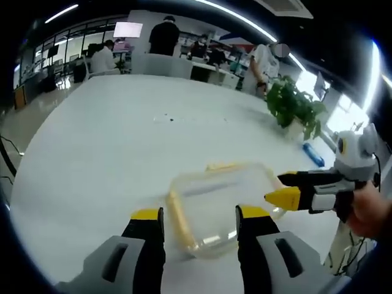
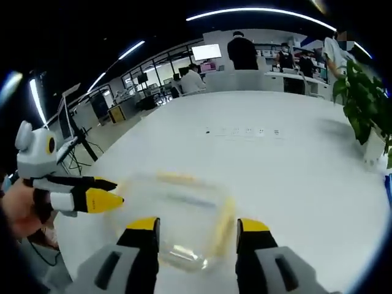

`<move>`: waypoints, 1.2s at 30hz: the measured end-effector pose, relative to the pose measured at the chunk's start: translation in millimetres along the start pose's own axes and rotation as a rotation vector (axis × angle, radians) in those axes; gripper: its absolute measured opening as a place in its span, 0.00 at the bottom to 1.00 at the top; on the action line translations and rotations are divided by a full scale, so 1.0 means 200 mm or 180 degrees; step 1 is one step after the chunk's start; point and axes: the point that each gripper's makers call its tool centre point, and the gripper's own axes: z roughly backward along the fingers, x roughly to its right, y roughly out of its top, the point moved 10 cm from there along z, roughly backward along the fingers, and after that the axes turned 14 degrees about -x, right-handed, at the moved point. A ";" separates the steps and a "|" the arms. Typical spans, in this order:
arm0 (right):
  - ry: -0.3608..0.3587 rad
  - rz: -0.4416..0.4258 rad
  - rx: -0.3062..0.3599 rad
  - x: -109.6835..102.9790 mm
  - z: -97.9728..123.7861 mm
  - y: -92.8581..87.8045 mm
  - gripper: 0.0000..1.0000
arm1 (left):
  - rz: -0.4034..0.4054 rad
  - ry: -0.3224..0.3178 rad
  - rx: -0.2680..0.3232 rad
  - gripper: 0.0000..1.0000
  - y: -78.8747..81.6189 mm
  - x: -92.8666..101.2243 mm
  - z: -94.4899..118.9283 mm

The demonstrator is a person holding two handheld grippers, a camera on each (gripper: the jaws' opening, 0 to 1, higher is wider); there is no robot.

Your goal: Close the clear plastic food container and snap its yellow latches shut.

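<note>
Between the left gripper (image 1: 200, 220) jaws lies the container (image 1: 223, 205), unheld.

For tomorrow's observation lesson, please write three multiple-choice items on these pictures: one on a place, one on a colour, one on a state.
1. Where is the plant?
A. on the table's far side
B. inside the container
C. on the floor

2. What colour are the latches?
A. red
B. yellow
C. green

3. How do the left tongs stand?
A. shut on the container
B. shut on a latch
C. open

Answers:
1 A, it stands beyond the container on the table.
2 B, yellow strips line its rim.
3 C, their tips are apart, holding nothing.
</note>
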 end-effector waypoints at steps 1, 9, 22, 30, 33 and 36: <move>0.0001 0.0019 -0.0002 0.00 0.00 0.00 0.47 | -0.0002 -0.0026 0.0021 0.41 0.00 0.00 0.00; 0.0049 0.0119 0.0075 -0.03 -0.02 -0.01 0.47 | -0.0046 -0.0037 0.0013 0.55 -0.04 0.02 -0.05; -0.0060 -0.0296 0.0314 -0.05 -0.04 -0.04 0.41 | 0.0423 0.0027 0.0093 0.44 -0.03 0.02 -0.05; -0.0094 -0.0336 0.0332 -0.05 -0.04 -0.04 0.41 | 0.0612 -0.0023 0.0171 0.41 -0.06 0.04 -0.03; -0.0103 -0.0340 0.0343 -0.05 -0.04 -0.04 0.41 | 0.0597 -0.0017 0.0157 0.42 -0.05 0.04 -0.04; -0.0117 -0.0340 0.0350 -0.05 -0.04 -0.04 0.41 | 0.0569 -0.0021 0.0133 0.42 -0.05 0.03 -0.04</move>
